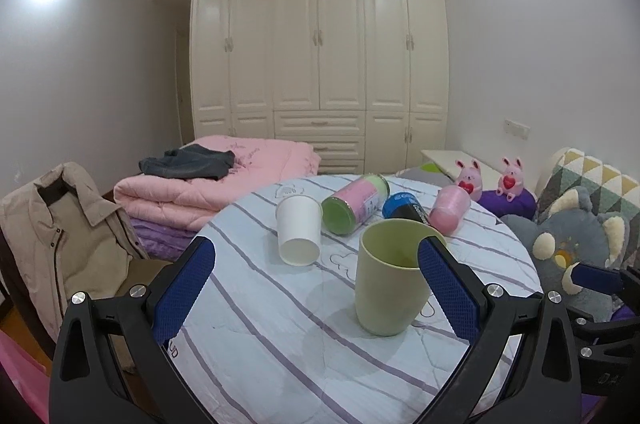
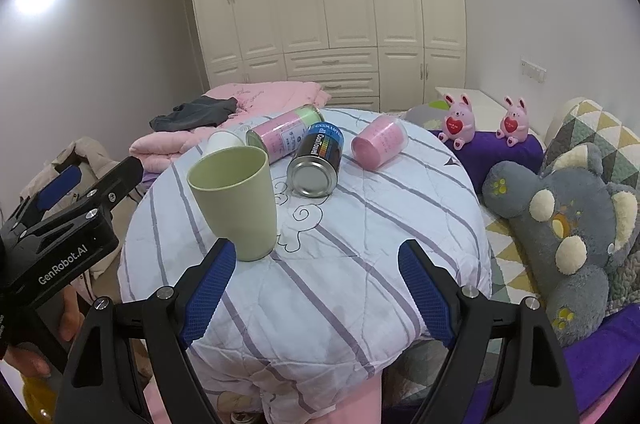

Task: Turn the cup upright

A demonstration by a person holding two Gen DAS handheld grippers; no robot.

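Note:
A pale green cup stands upright, mouth up, on the round table with the striped white cloth. It also shows in the right wrist view. My left gripper is open, and the cup stands just inside its right finger, free of both pads. My right gripper is open and empty, with the cup just beyond its left finger. A white paper cup lies on its side behind the green cup.
A pink and green can, a black can and a pink cup lie on their sides at the table's far side. A grey plush toy lies to the right. A jacket on a chair is to the left.

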